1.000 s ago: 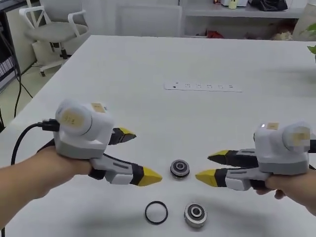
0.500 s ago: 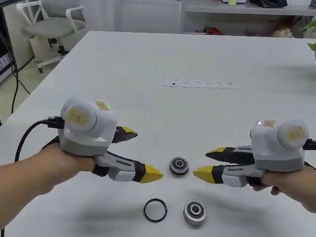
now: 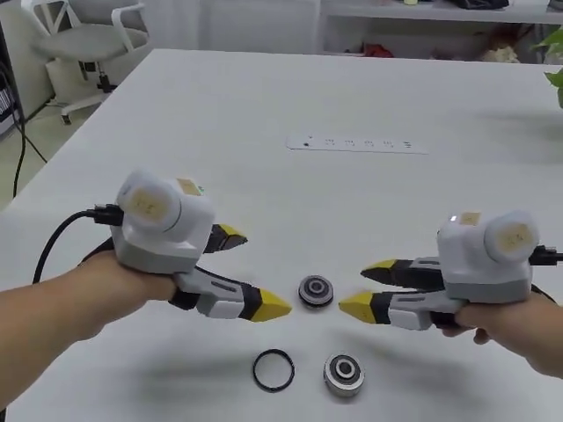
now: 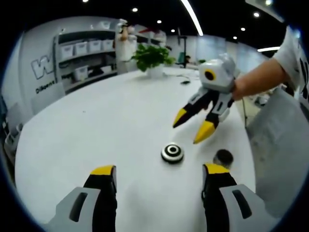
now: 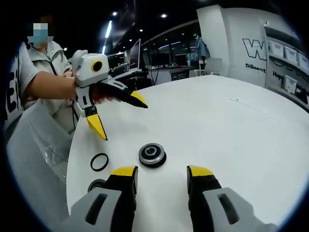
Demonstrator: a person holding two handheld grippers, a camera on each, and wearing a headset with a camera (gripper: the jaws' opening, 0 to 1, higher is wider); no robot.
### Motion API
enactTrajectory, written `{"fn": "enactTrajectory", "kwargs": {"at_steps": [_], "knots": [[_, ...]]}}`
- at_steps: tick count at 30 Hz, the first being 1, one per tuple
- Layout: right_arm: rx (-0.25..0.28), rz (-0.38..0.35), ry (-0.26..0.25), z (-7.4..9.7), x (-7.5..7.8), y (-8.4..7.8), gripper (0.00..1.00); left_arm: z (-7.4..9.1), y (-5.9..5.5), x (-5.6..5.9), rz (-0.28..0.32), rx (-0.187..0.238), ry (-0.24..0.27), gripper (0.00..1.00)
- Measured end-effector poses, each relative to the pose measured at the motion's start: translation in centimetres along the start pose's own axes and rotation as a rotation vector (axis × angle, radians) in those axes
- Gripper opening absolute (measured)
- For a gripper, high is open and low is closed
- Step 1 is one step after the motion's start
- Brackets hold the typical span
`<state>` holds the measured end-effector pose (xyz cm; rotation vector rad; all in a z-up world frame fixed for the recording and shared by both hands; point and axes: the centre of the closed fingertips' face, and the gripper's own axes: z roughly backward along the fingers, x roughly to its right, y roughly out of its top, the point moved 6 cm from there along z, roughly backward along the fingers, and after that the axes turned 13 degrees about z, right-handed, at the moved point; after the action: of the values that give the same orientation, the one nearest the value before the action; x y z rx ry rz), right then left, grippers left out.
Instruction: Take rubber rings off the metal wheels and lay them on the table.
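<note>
A metal wheel with a black rubber ring (image 3: 315,290) lies flat on the white table between my two grippers. My left gripper (image 3: 251,270) is open just left of it, and my right gripper (image 3: 368,287) is open just right of it, neither touching it. Nearer me lie a loose black rubber ring (image 3: 273,369) and a bare metal wheel (image 3: 343,374). In the left gripper view the ringed wheel (image 4: 172,152) sits ahead of the open jaws, with the right gripper (image 4: 191,126) beyond. In the right gripper view the wheel (image 5: 152,154) lies just ahead, with the loose ring (image 5: 99,162) to the left.
A white power strip (image 3: 356,143) lies flat on the table farther back. An office chair (image 3: 88,35) stands beyond the table's far left corner. A potted plant (image 4: 152,55) sits at the far end of the table. A black cable (image 3: 53,242) trails from the left gripper.
The head camera has tilted a little. Both grippers have edged slightly closer to the ringed wheel, still open. The wheels and the loose ring have not moved.
</note>
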<state>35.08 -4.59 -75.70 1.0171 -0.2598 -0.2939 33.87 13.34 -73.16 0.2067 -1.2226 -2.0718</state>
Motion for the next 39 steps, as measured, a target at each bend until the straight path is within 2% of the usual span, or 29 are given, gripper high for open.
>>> {"fn": "enactTrajectory", "kwargs": {"at_steps": [22,33,39], "knots": [[-0.012,0.032,0.024,-1.2,-0.6,0.0,0.35,-1.7,-0.3,0.6,-0.006,-0.022,-0.034,0.67],[-0.013,0.039,0.032,-1.4,-0.9,-0.1,0.34,-2.6,-0.2,1.2,-0.012,-0.023,-0.053,0.59],[-0.013,0.043,0.036,-1.5,-1.0,-0.1,0.34,-3.2,0.2,1.6,-0.02,-0.018,-0.066,0.54]]}}
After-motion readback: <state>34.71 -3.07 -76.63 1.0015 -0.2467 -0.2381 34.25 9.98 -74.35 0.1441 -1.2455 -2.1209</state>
